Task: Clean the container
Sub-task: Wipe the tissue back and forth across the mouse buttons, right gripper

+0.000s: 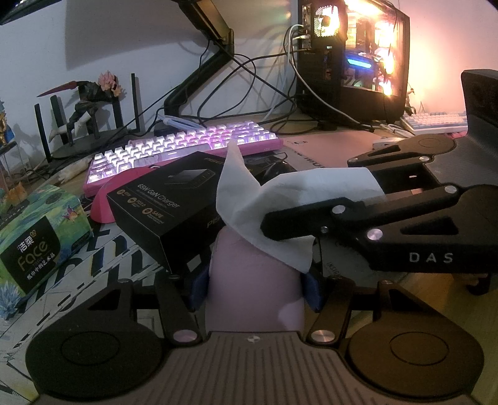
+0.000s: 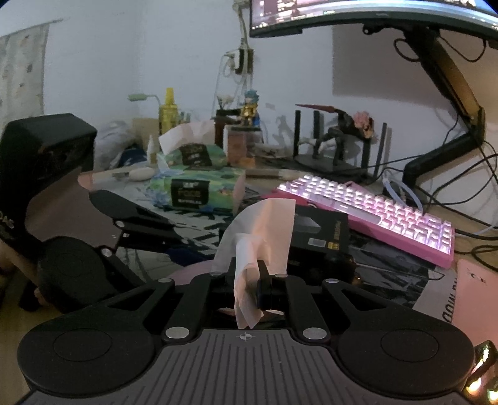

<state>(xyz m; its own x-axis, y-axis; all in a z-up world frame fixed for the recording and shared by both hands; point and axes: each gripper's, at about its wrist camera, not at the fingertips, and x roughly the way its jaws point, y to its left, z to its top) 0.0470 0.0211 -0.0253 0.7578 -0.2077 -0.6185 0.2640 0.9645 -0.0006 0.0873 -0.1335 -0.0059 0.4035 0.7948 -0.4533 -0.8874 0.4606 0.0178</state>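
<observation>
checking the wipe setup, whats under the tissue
Under the tissue sits the pink container, gripped by the left claw. The container's top is covered, so its opening cannot be seen.

Pink container (image 1: 255, 286): top hidden under tissue (image 1: 274, 205), base behind the left tool (image 1: 253, 289). Monitor (image 2: 373, 15) cropped at the top edge. Tissue box (image 2: 199, 187) print is unreadable in the right view.

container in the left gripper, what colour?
Pale pink container, seen best in the left wrist view.
</observation>
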